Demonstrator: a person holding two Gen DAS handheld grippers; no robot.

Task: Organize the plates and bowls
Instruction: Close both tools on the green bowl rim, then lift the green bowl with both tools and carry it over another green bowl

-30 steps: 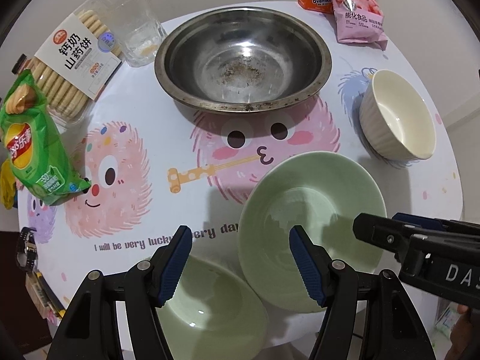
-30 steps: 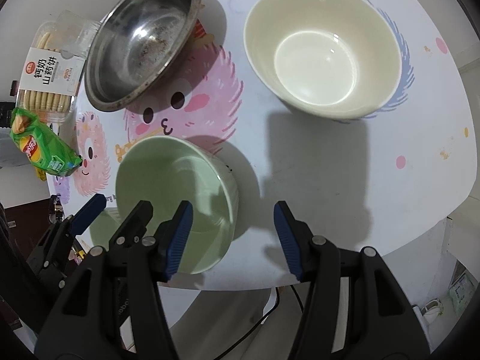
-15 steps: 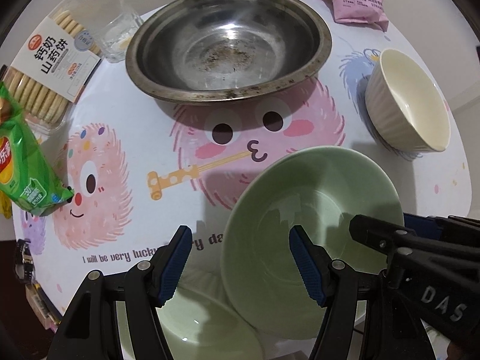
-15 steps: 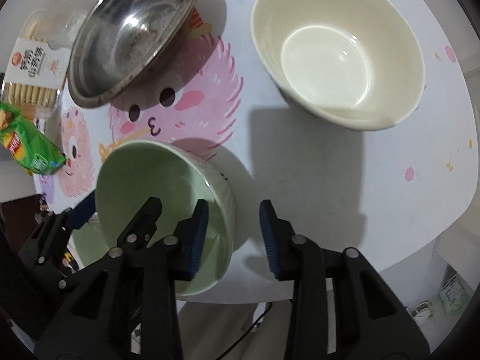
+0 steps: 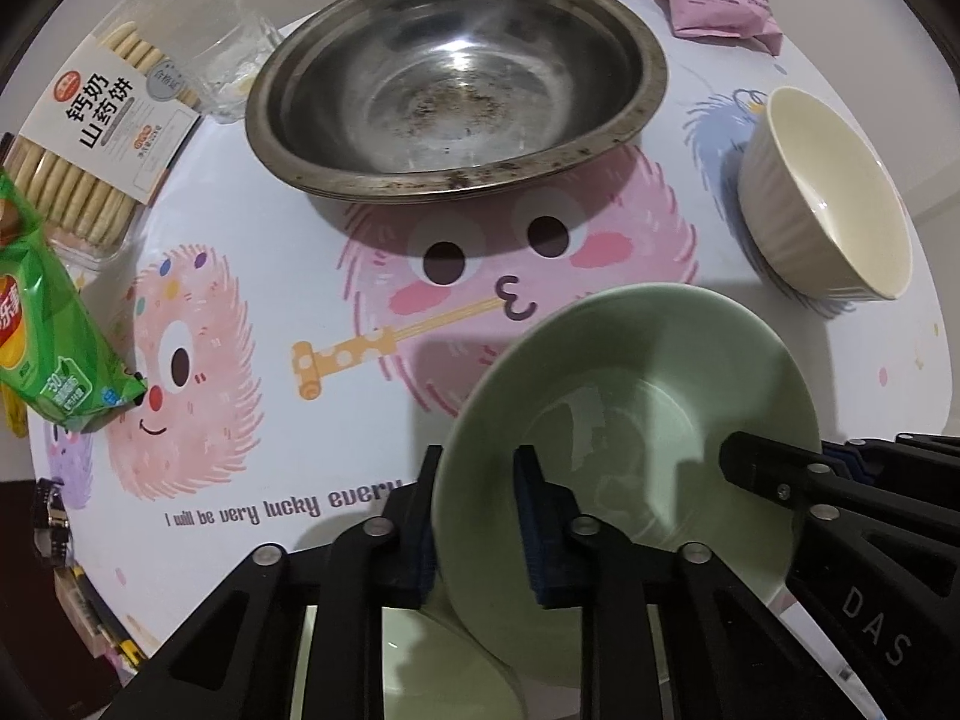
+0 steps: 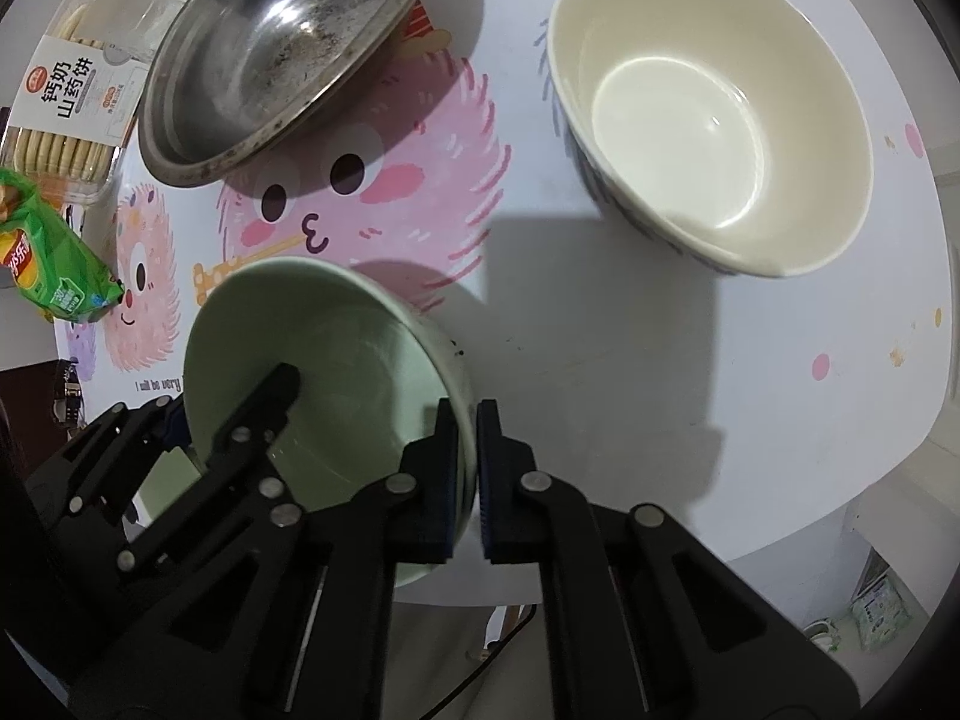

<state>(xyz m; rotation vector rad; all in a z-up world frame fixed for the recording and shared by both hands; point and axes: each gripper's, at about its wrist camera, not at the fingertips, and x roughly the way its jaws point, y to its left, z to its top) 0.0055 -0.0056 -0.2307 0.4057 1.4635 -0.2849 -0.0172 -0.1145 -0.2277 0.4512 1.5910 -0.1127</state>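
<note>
Both the left gripper (image 5: 474, 522) and the right gripper (image 6: 465, 474) have just clamped opposite rims of the green bowl (image 5: 636, 420), lower centre of the frame, so lifting it looks next.

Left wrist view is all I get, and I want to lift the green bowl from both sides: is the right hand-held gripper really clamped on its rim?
Observer: Yes. In the right wrist view, the right hand-held gripper has one pad inside the green bowl and one outside, shut on the rim.
Operator: Is the cream bowl empty?
Observer: Yes. The whole inside of the cream bowl is in sight there, and its bottom is bare.
Operator: Anything on the table beside that grip?
Observer: A few dark specks lie on the table right next to the green bowl's wall.
</note>
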